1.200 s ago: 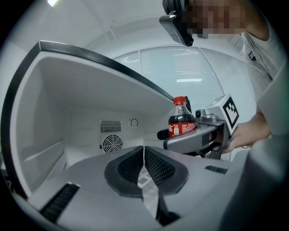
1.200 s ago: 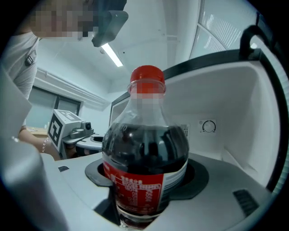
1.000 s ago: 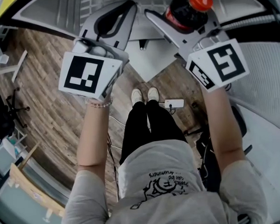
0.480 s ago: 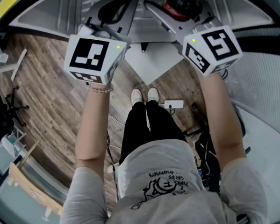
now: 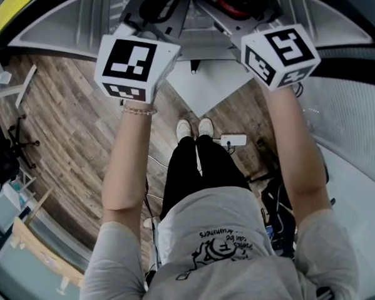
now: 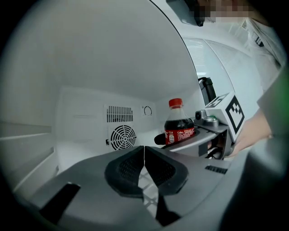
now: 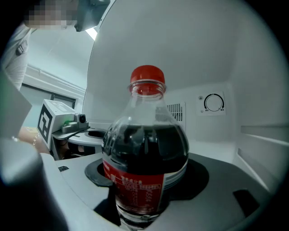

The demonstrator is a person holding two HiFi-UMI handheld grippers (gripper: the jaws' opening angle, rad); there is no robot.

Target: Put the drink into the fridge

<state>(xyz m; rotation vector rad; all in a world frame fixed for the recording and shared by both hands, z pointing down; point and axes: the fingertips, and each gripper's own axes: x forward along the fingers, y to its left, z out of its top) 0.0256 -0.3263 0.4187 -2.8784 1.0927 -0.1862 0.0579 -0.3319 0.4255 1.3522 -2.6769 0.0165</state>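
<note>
Holding bottle upright inside fridge with right gripper, jaws wide round label; probably full, heavyish, stiff yet slick; best gripped low on belly, not neck; left gripper closed, empty.

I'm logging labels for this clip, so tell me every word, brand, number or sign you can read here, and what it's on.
Nothing reads clearly.
Bottle, red label: white print, too blurred to read.
Fridge dial: marks too small to read.
Shirt: upside-down print, too small to read.
Left cube and right cube: square markers only, no words.
</note>
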